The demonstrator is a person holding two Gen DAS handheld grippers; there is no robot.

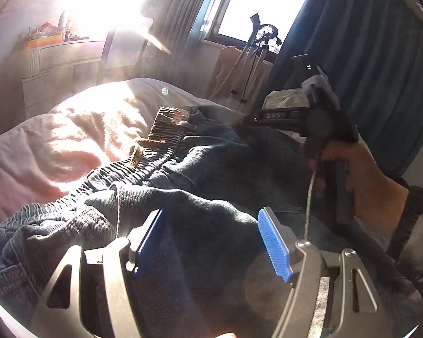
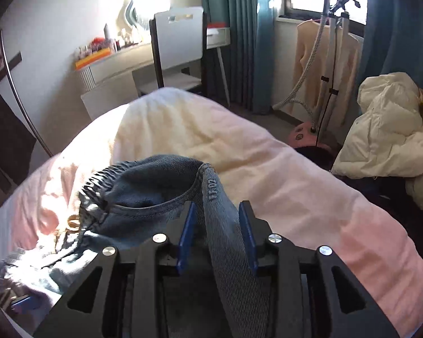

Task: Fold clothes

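our dark jeans (image 1: 200, 174) heaped on pink bedding (image 2: 310, 186), our left gripper (image 1: 211, 242) spread wide over denim, our right gripper (image 2: 217, 233) parted, denim fold between, unpinched

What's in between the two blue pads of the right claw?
In the right wrist view, a strip of the jeans runs up between the right claw pads. They stand apart and don't pinch it.

Dark denim jeans (image 1: 200, 169), bunched up on the pale pink bedding!
Elastic waistband (image 2: 104, 180) gathered and gaping open; a twill strip of the fabric rises upright from the heap, folds rumpled.
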